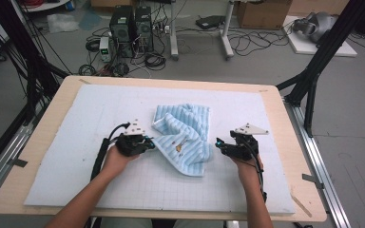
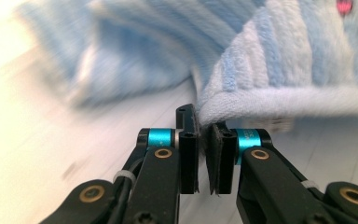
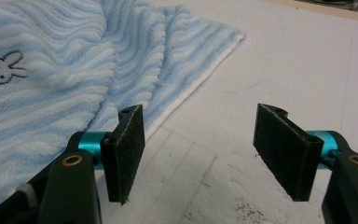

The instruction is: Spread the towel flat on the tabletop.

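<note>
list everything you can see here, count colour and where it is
towel: 1, light blue and white stripes with a small rabbit print, crumpled at the middle of the mat
foam mat: 1, pale blue-white with a faint grid, covers most of the table top
table: 1, light wood, under the mat
computer towers: 2, black, on the floor beyond the table
cables: many, black, strewn on the floor behind the table
cardboard box: 1, brown, on the floor at the far right
left gripper: 1, black with teal collars, jaws nearly together at the towel's hemmed edge, at the towel's left side
right gripper: 1, black with teal collars, jaws apart, over the mat by the towel's right edge
forearms: 2, entering from the bottom edge
</note>
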`<state>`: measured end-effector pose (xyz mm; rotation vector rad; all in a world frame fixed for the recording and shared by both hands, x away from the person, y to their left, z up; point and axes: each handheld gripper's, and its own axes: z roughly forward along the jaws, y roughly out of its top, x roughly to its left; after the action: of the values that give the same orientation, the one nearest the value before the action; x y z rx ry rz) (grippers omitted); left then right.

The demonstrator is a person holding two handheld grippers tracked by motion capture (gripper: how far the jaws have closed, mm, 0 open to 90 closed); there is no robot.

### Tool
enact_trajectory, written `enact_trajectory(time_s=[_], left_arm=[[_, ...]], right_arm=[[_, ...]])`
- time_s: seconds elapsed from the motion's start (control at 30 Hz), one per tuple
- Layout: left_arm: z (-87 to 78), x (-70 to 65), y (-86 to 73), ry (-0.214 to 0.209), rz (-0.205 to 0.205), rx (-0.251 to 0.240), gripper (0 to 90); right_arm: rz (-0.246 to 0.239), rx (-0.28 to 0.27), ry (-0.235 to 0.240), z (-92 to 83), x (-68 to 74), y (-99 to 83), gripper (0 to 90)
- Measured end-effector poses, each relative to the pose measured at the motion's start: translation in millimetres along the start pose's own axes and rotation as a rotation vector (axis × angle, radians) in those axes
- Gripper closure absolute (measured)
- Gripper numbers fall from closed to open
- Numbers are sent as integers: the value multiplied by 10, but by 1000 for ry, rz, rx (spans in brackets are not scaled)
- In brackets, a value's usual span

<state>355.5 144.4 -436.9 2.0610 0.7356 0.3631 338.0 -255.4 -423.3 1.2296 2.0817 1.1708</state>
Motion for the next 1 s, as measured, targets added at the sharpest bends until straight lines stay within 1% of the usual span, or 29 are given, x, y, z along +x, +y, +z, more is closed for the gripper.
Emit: enact_trajectory(time_s=[0.1,0.17,0.27,0.3,0.4,0.5,0.57,0.63,0.67,0.7,0.73,0.77,0.8,0.87,0.9,0.93,0.97,1.0], left_arm=[[-176,94,-132,33,-10,4,838],[-289,121,-224,44,-20,1,838],[-445,132,-379,61,-27,3,838],[-492,134,-427,66,-29,4,838],[-627,135,-547,84,-29,12,838],[-745,143,-632,82,-37,17,836],[-803,154,-684,66,-48,23,832],[-846,154,-718,38,-58,14,816],[-865,153,-726,22,-68,5,795],[-876,154,-734,13,-88,-3,748],[-889,167,-739,11,-101,-2,665],[-896,177,-743,21,-118,-12,564],[-909,190,-747,33,-131,-23,490],[-935,224,-747,62,-159,-53,424],[-952,244,-743,74,-174,-66,391],[-974,264,-737,79,-183,-80,382],[-993,279,-730,86,-195,-101,383],[-1017,299,-721,95,-198,-114,382]], right_arm=[[-3,5,2,16,21,3,334],[-5,7,3,28,33,4,334],[-10,9,10,46,48,6,335],[-3,12,13,52,63,8,335],[-9,22,29,89,113,14,339],[-28,32,49,150,193,26,341],[-38,40,62,195,254,34,343],[-41,45,86,239,318,45,349],[-44,46,98,259,352,53,356],[-44,44,112,279,392,62,370],[-48,43,127,297,433,72,387],[-60,43,141,321,473,81,410],[-74,56,151,350,519,85,426],[-119,101,147,432,598,71,453],[-133,131,148,480,628,53,465],[-148,157,145,528,648,33,484],[-139,157,146,549,651,19,519],[-134,158,144,551,639,21,576]])
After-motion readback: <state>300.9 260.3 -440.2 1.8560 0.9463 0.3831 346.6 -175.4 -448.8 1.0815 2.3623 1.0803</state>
